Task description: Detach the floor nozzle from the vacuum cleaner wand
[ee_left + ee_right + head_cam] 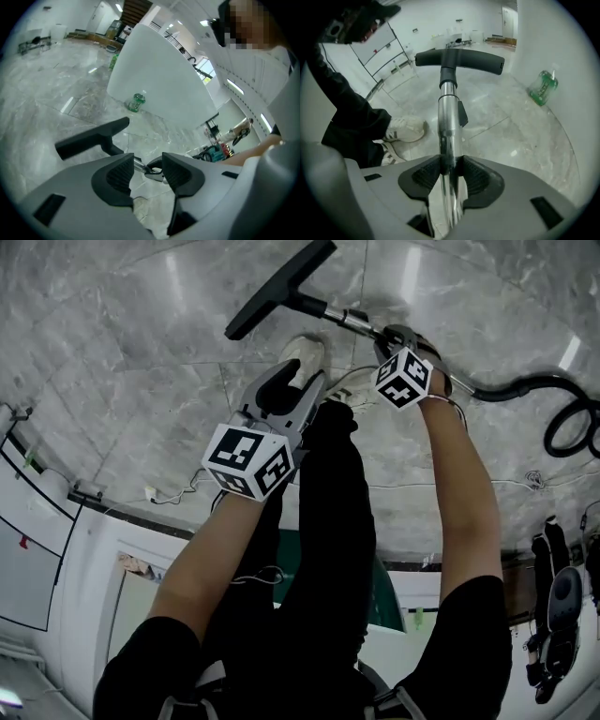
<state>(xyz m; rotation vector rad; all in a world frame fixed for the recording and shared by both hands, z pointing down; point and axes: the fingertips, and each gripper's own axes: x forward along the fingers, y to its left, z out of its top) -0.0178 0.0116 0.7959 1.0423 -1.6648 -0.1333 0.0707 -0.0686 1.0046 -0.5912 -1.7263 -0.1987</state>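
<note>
The black floor nozzle [279, 287] lies on the marble floor, joined to the chrome wand [349, 321]. My right gripper [401, 337] is shut on that wand a little behind the nozzle. In the right gripper view both pads press the chrome wand [449, 136], and the nozzle [459, 60] stands crosswise beyond them. My left gripper [302, 382] hangs nearer to me, apart from the wand, over a white shoe. Its jaws are open with nothing between them in the left gripper view [147, 171]. Past the gap I see the nozzle [91, 138] and a short piece of wand [137, 163].
A black hose [562, 413] curls away from the wand at the right. The person's white shoes [405, 130] and dark trouser legs stand close beside the wand. A green bottle [543, 87] sits on the floor by a white wall; other vacuum parts [553, 615] lie at the right.
</note>
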